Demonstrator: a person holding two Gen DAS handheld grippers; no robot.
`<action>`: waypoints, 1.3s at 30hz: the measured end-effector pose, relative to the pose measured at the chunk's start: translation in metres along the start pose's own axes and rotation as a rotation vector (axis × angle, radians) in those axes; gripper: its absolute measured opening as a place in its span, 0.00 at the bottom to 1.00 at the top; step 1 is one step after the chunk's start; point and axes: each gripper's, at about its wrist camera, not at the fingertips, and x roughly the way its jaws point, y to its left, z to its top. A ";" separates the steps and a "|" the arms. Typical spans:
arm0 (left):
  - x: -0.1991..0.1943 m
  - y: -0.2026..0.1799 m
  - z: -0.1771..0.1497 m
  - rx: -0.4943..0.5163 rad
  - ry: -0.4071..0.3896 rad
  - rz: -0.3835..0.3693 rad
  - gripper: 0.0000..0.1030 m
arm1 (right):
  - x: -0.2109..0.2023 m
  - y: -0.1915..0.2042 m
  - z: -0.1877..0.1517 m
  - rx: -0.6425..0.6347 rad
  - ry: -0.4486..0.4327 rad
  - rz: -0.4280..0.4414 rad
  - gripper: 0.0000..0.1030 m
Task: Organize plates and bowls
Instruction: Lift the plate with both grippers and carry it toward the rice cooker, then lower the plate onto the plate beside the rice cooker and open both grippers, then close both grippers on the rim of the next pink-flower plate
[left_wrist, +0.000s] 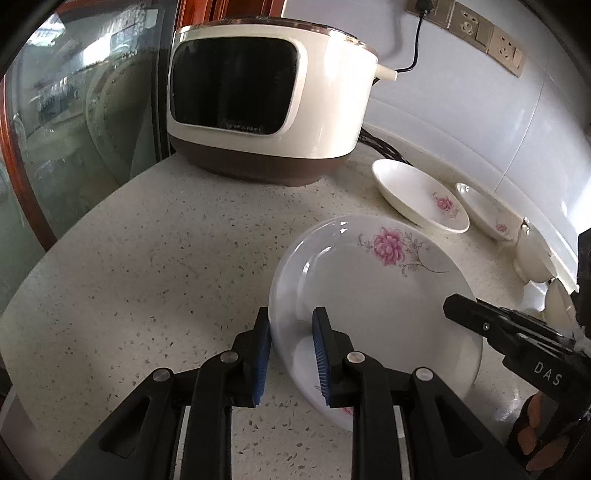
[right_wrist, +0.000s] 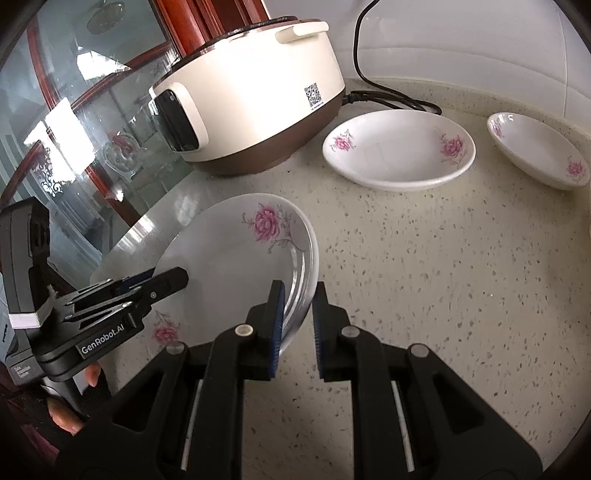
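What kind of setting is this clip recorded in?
Most likely a home kitchen counter: a plugged-in rice cooker on speckled stone countertop, wall sockets on a tiled wall, and floral plates.

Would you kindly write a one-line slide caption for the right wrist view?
Both grippers hold a tilted floral plate by opposite rim edges above the speckled countertop, beside a cream rice cooker and two dishes.

Speckled countertop (right_wrist: 424, 266) carries a rice cooker (right_wrist: 251, 110) and two bowls (right_wrist: 399, 151) (right_wrist: 539, 155).
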 end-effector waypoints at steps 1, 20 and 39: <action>0.000 -0.001 0.000 0.007 0.001 0.006 0.23 | 0.000 0.000 -0.001 0.005 0.008 0.002 0.20; -0.009 -0.028 0.055 0.048 -0.028 -0.078 0.78 | -0.050 -0.083 0.004 0.351 -0.209 -0.117 0.46; 0.134 -0.125 0.139 0.194 0.197 0.073 0.71 | -0.048 -0.088 0.012 0.313 -0.213 -0.170 0.46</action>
